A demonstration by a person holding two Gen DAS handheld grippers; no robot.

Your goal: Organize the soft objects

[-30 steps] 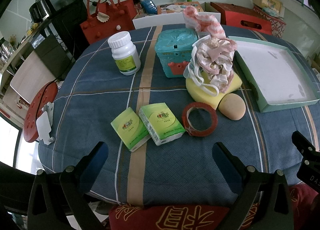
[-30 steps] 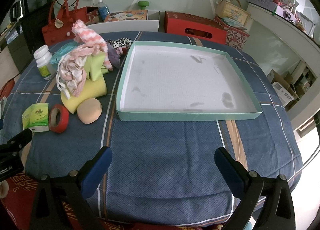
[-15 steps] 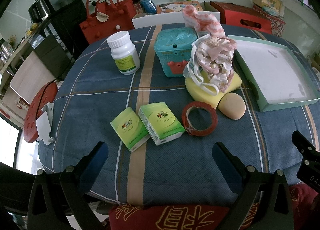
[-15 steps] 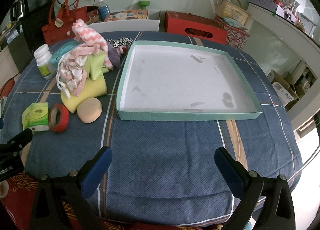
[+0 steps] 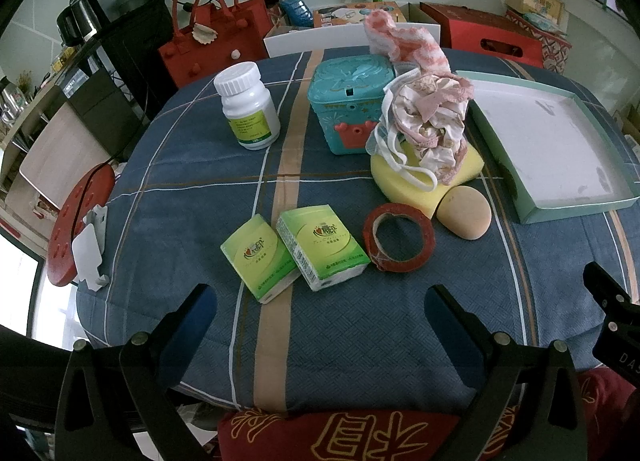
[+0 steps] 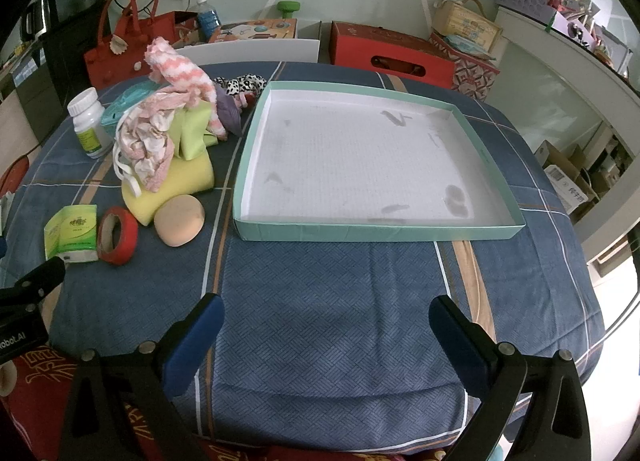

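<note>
A yellow sponge (image 5: 468, 169) (image 6: 188, 177) lies on the blue tablecloth with a pile of pink and white cloths (image 5: 430, 125) (image 6: 150, 141) on top. A peach round sponge (image 5: 464, 213) (image 6: 180, 221) sits beside it. A pink striped fuzzy cloth (image 5: 400, 41) (image 6: 180, 69) tops the pile behind. An empty teal-rimmed tray (image 6: 376, 231) (image 5: 568, 213) lies to the right. My left gripper (image 5: 320, 301) is open near the table's front edge, short of two green tissue packs (image 5: 292, 253). My right gripper (image 6: 326, 313) is open in front of the tray.
A red tape roll (image 5: 398, 237) (image 6: 116, 235), a white pill bottle (image 5: 246, 105) (image 6: 89, 121) and a teal box (image 5: 348, 101) share the left half of the table. A leopard-print item (image 6: 240, 83) lies behind the pile. A red bag (image 5: 216, 45) and boxes stand beyond.
</note>
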